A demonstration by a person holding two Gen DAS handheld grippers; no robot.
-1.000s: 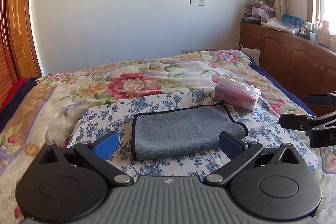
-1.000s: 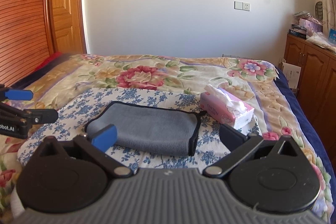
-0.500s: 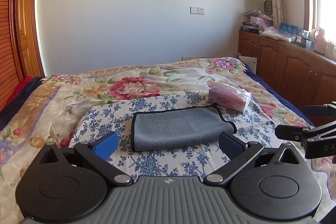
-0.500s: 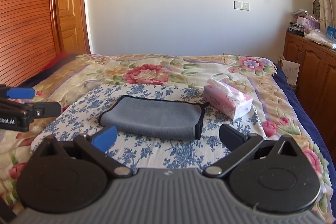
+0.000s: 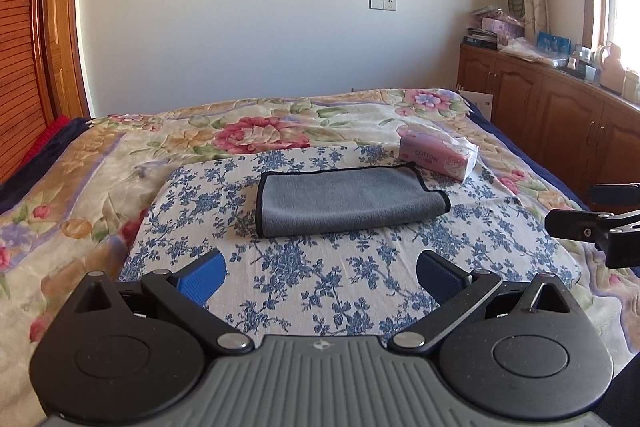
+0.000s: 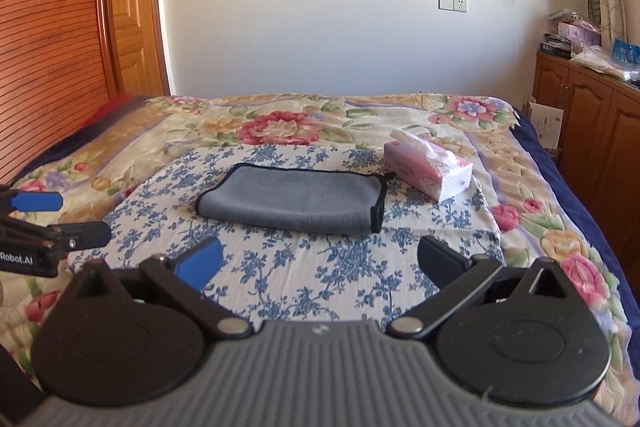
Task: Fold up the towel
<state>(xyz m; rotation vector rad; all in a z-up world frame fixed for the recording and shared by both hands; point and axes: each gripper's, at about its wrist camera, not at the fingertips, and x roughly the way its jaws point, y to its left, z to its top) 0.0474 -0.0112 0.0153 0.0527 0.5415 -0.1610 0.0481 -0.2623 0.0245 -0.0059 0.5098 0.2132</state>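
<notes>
One pink tissue pack (image 5: 438,155) reads "COTTON"; towel (image 5: 348,205) folded.

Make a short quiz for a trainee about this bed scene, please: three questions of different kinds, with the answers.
1. True or false: the left gripper holds the grey towel.
2. Which thing lies nearest the towel? A) pink tissue pack B) wall socket C) wooden cabinet
3. Fill in: the towel rests on a cloth with ____ flowers.

Key: 1 false, both the left and the right gripper are open and short of the towel; 2 A; 3 blue.
</notes>
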